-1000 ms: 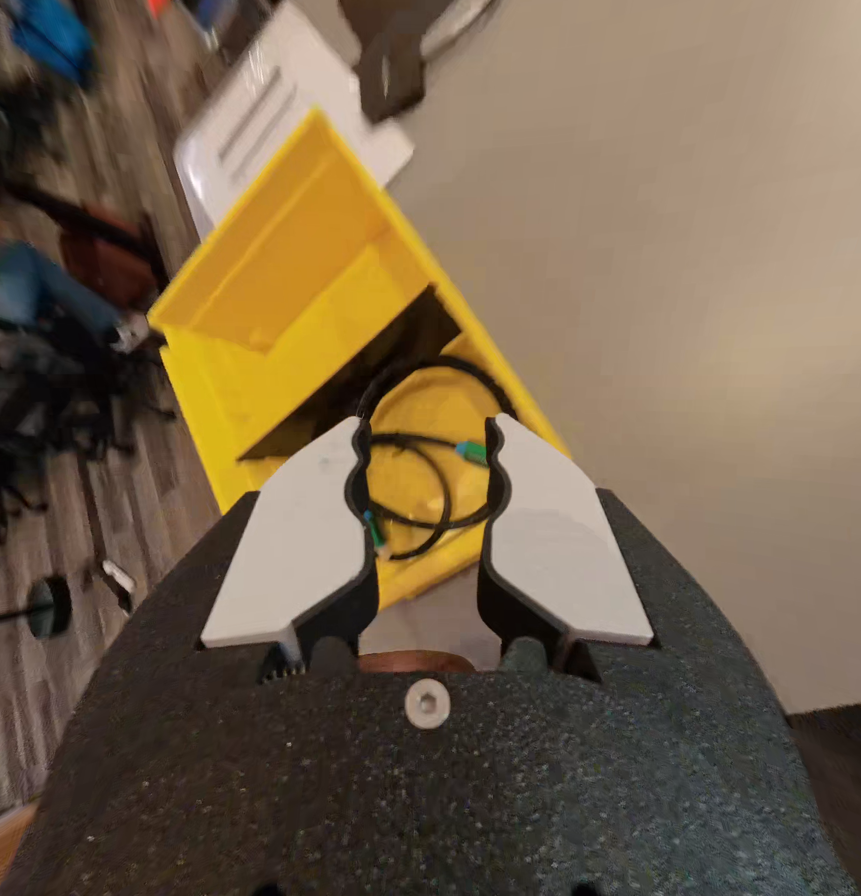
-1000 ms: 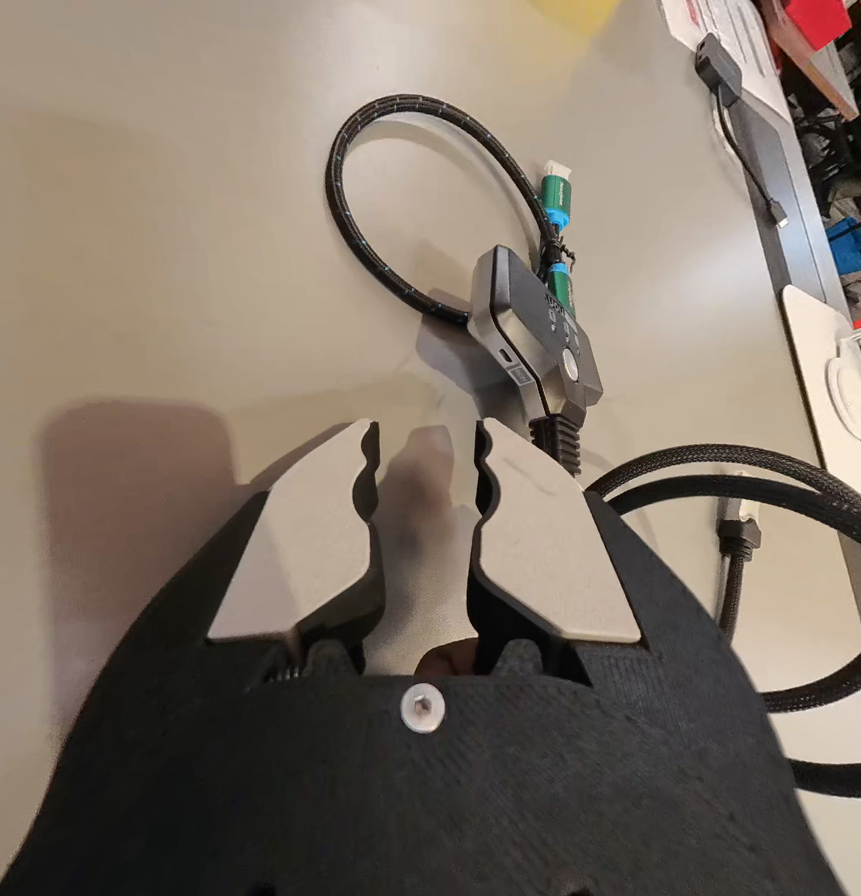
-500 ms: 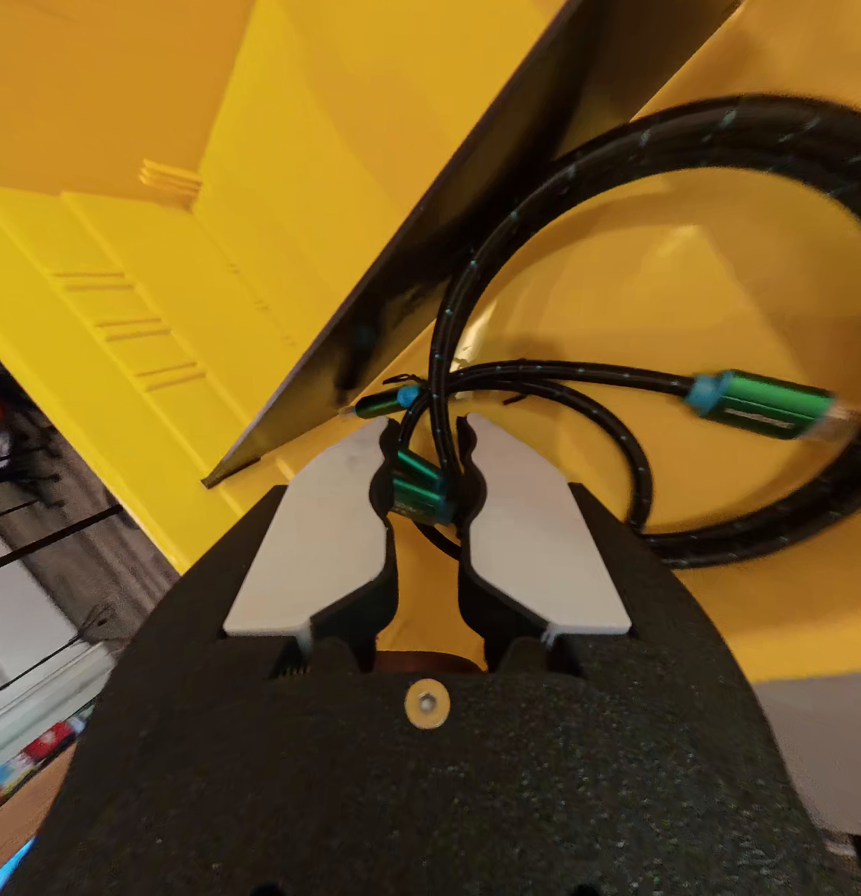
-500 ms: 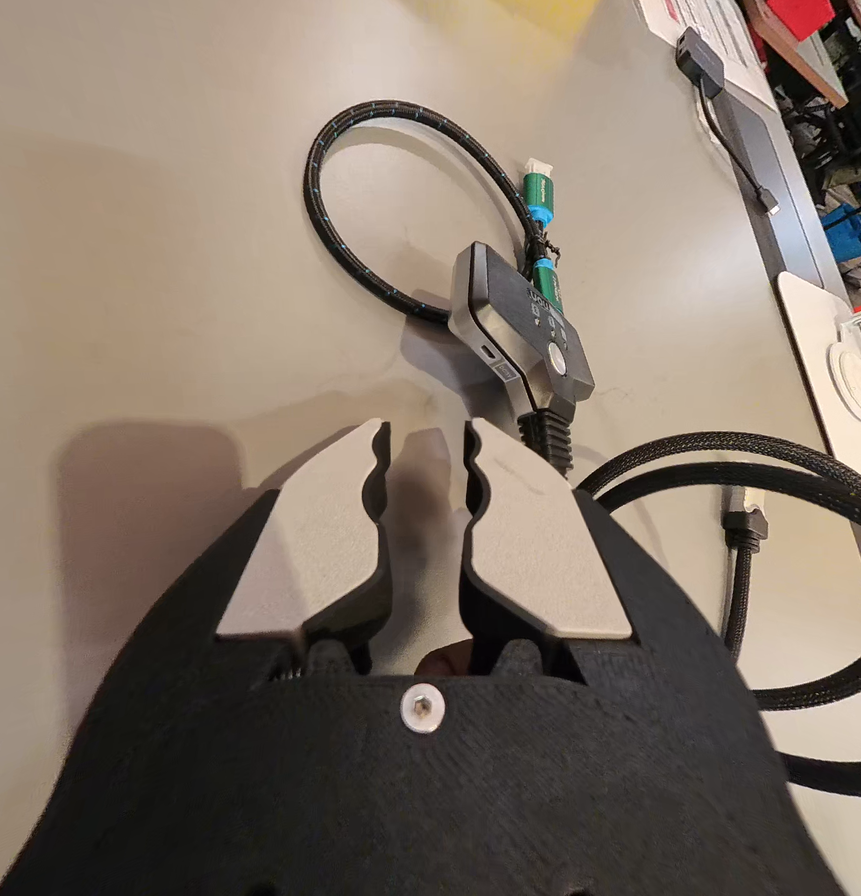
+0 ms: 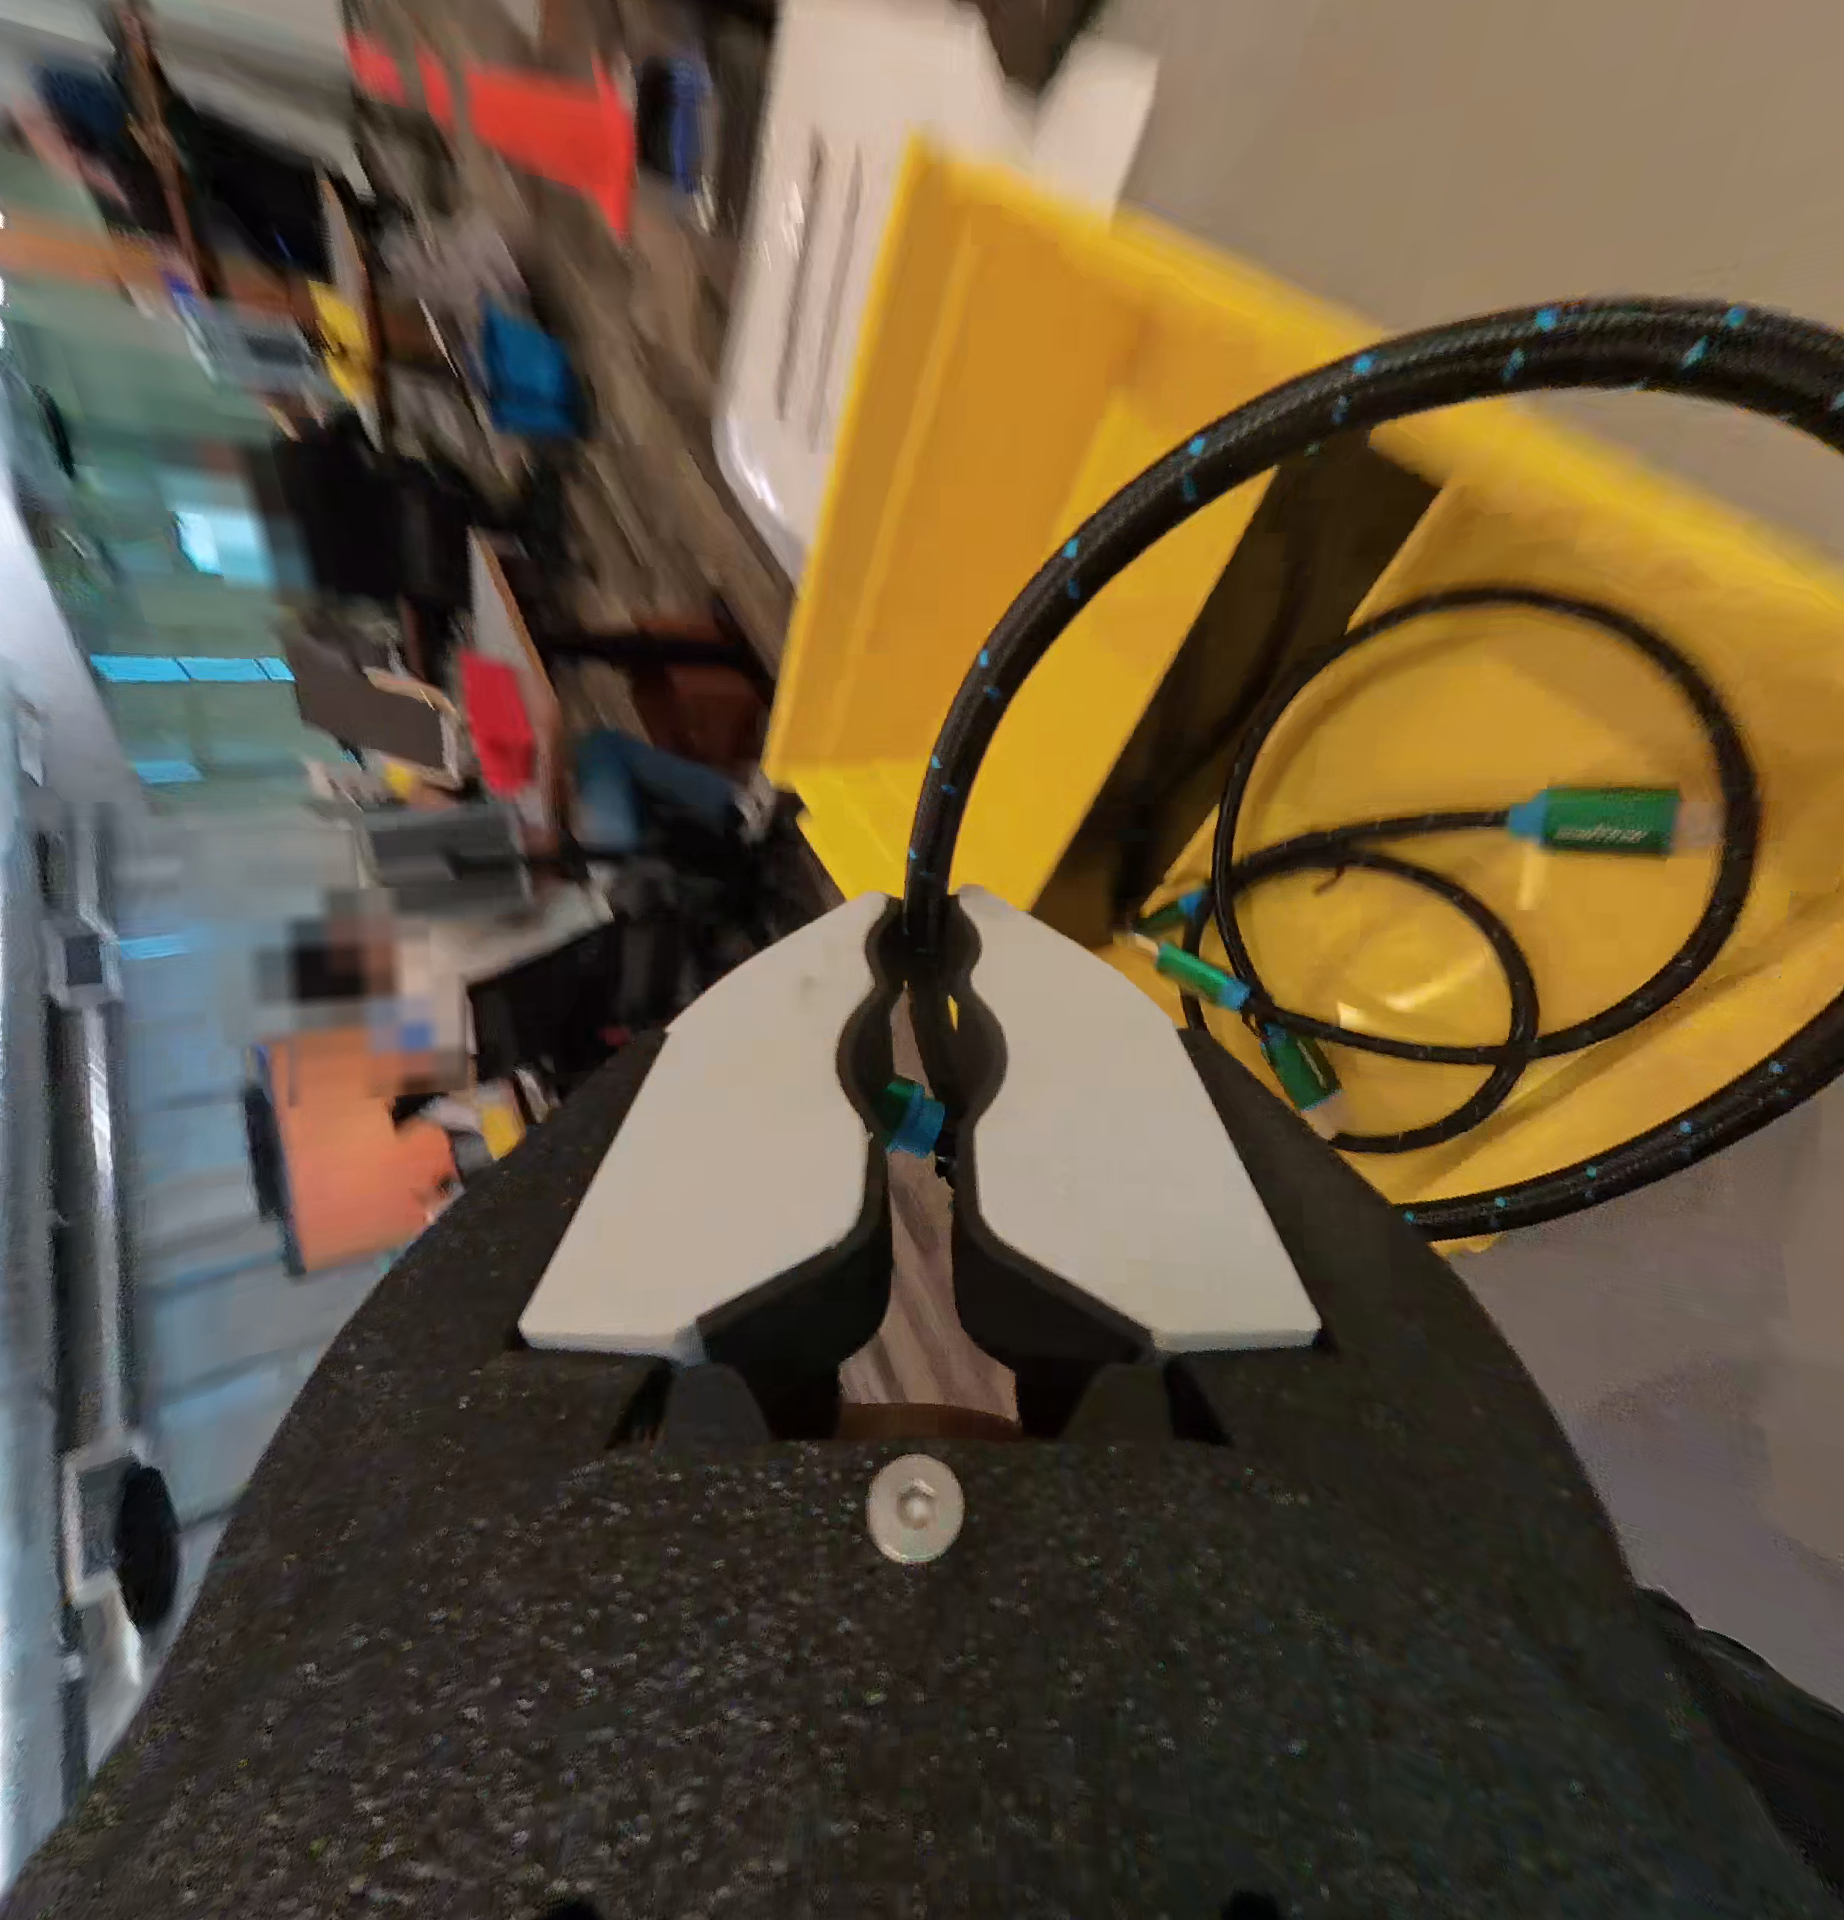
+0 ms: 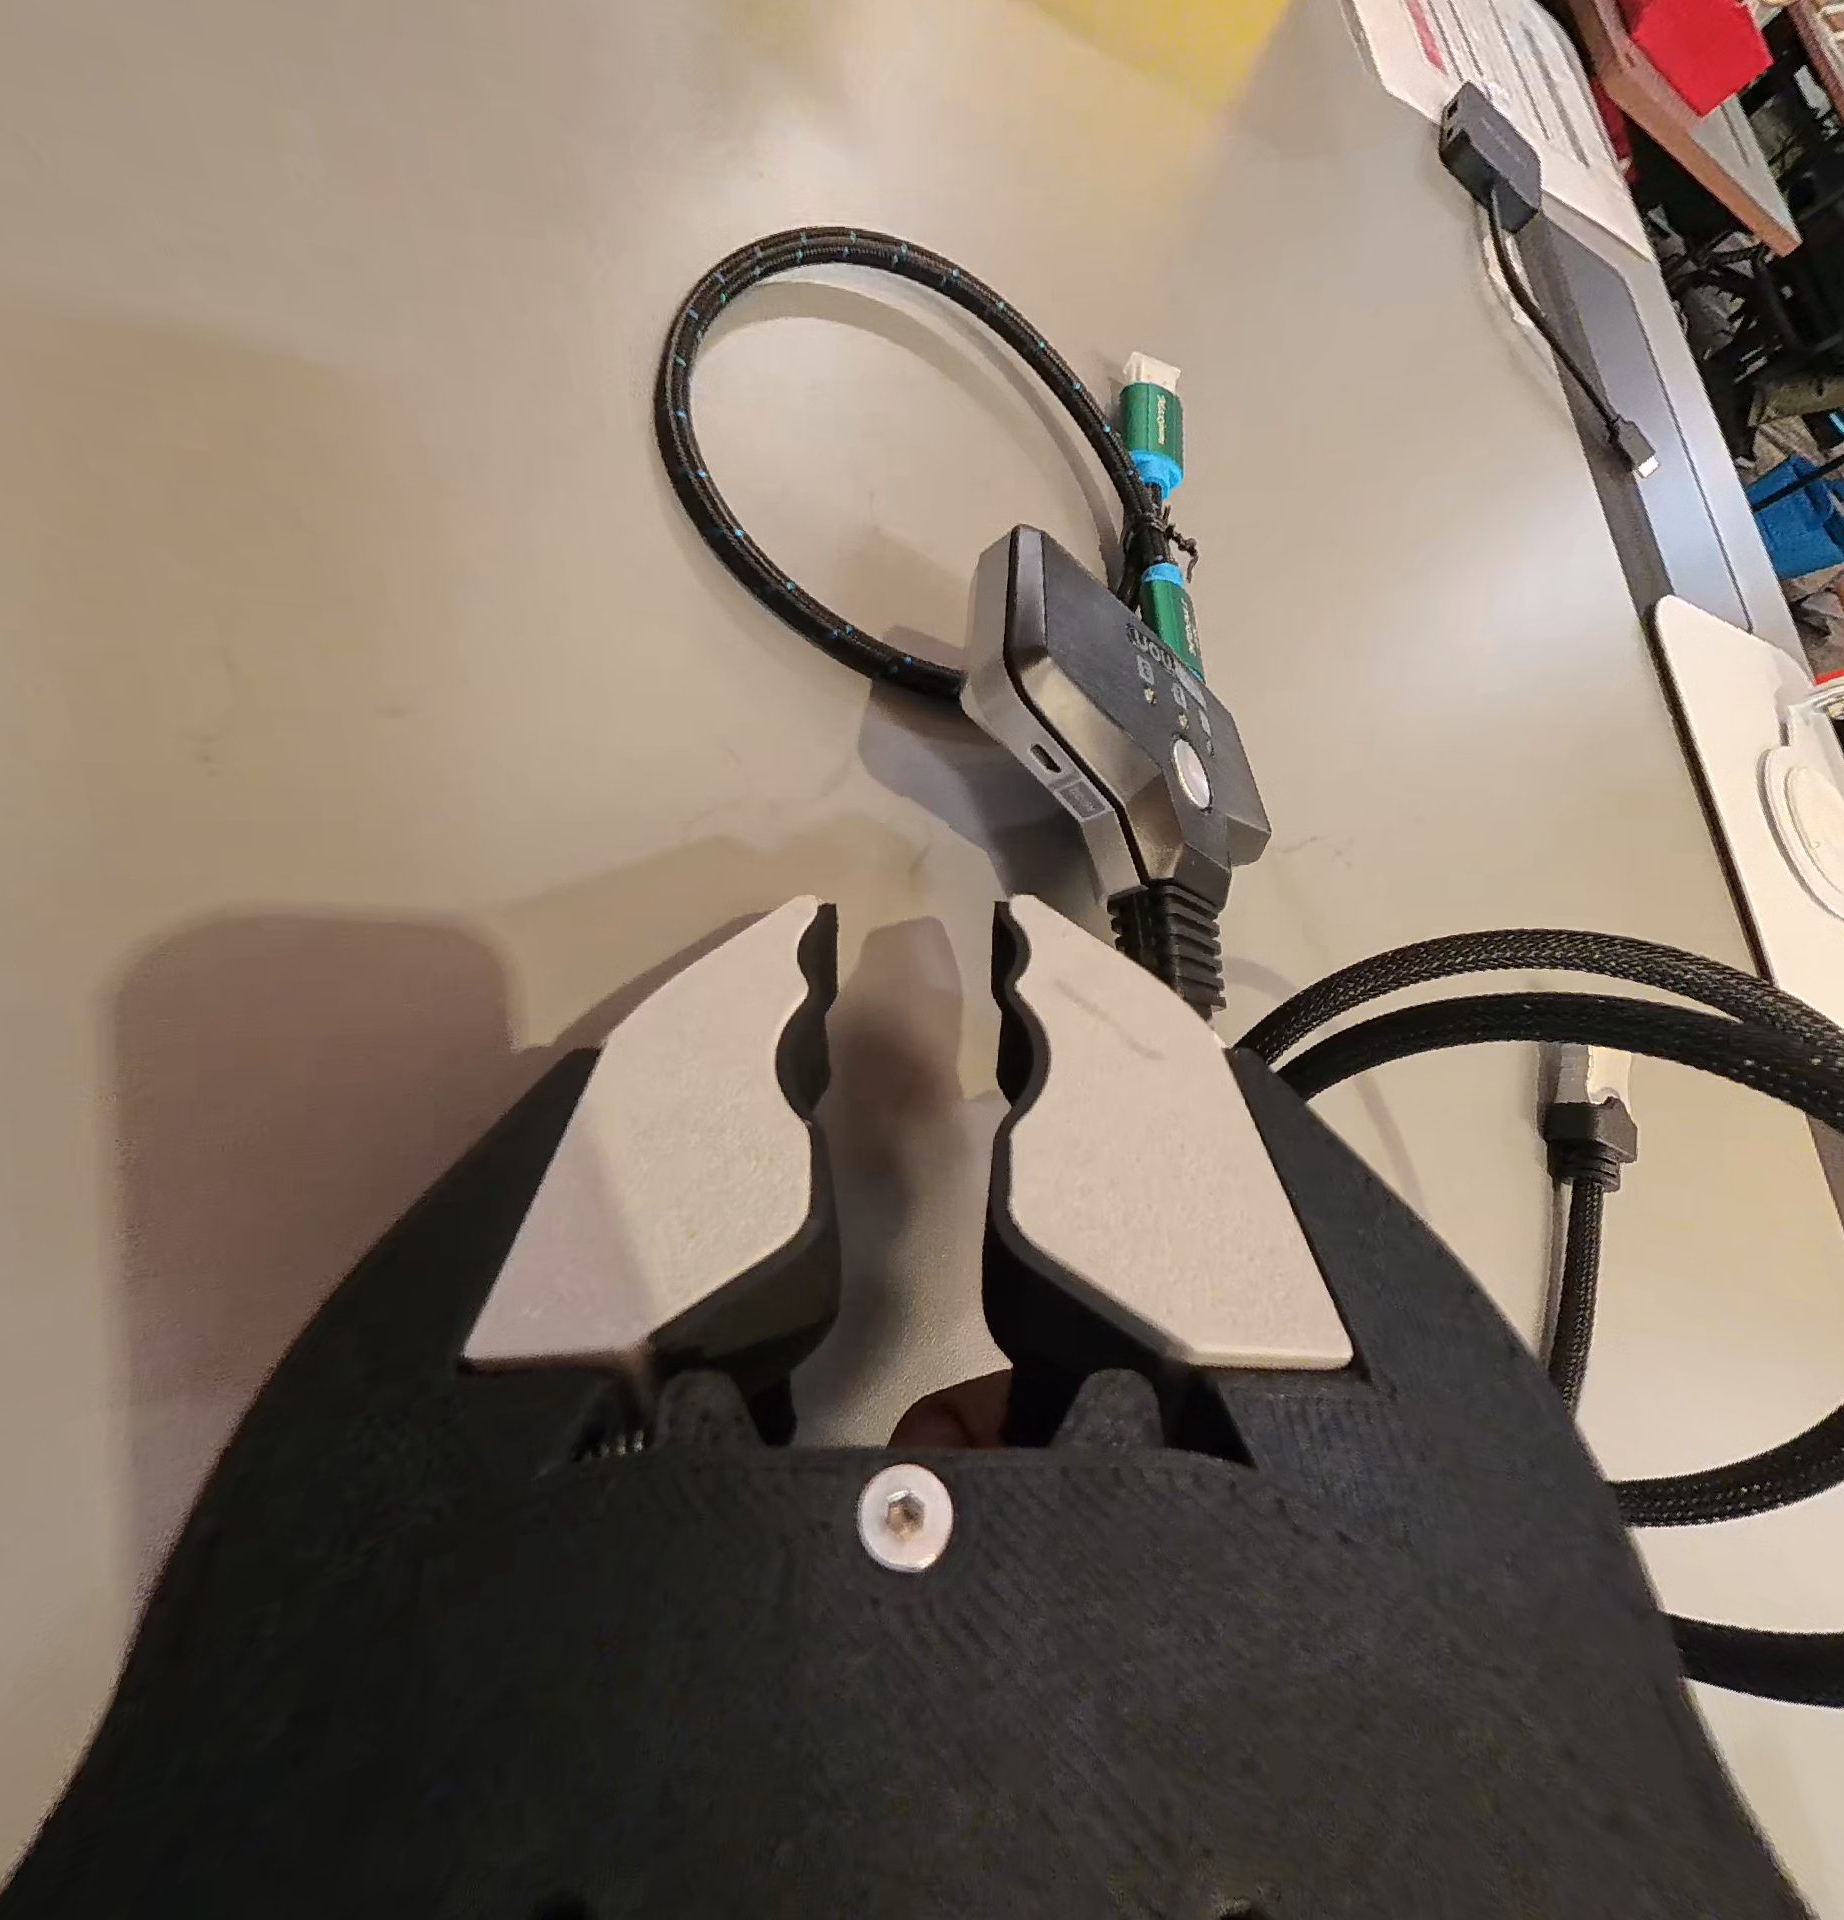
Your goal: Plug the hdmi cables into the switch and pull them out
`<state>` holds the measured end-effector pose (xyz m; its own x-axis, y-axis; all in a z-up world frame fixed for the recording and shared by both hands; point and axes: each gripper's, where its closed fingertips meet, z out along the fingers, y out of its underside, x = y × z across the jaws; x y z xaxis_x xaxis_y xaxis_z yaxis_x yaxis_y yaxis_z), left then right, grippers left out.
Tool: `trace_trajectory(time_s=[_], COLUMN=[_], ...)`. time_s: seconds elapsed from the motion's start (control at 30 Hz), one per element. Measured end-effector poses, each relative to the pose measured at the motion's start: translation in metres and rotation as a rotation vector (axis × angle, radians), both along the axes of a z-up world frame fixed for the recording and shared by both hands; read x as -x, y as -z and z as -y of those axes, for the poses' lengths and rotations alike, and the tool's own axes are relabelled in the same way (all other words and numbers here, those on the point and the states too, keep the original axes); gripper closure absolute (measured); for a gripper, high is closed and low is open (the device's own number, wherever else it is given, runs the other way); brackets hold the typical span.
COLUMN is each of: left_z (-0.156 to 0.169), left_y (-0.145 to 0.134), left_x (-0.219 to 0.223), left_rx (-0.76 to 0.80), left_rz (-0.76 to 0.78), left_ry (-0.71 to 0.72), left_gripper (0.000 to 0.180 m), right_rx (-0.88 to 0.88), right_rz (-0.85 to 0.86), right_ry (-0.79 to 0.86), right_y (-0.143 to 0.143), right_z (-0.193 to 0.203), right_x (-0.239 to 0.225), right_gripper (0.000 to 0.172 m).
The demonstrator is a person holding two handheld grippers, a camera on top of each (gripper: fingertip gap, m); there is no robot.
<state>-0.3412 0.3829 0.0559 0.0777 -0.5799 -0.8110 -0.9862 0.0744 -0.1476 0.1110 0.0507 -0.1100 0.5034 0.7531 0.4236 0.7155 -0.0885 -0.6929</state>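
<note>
1. Black cable: woven braid flecked with blue, matt and rough.
2. Yellow bin: smooth, slightly glossy plastic.
3. Left gripper: grainy matt black body; its fingers are smooth matt grey.
4. Switch box: brushed dark metal look.
5. Surface: smooth, matt beige.

Left claw apparently clamped on something thin, right claw parted, bare

A beige table carries a switch box and braided cables.
</note>
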Motion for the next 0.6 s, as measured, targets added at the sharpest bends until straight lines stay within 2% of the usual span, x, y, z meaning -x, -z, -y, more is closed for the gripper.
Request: trace_trajectory(time_s=[0.1,0.17,0.27,0.37,0.5,0.6], left_z=[0.043,0.082,0.144,0.192,0.246,0.273], left_y=[-0.031,-0.029,0.001,0.043,0.099,0.124], left_x=[-0.066,-0.121,-0.200,-0.263,-0.322,-0.350], left_rx=[-0.053,-0.037,0.026,0.078,0.169,0.223], left_rz=[-0.003,-0.004,-0.014,-0.022,-0.045,-0.067], left_ry=[0.254,0.465,0.775,0.974,1.215,1.324], left_gripper=[0.174,0.174,0.174,0.174,0.174,0.174], right_rx=[-0.020,-0.047,-0.103,-0.156,-0.224,-0.311], right_rz=[0.018,0.047,0.104,0.113,0.094,0.073], right_ry=[-0.004,-0.008,-0.009,-0.017,-0.032,-0.023], right_y=[-0.001,-0.001,-0.002,-0.009,-0.022,-0.037], right_z=[-0.001,-0.001,-0.002,-0.003,-0.002,-0.006], right_x=[0.001,0.002,0.002,0.006,0.013,0.015], right_gripper=[0.143,0.142,0.140,0.139,0.140,0.140])
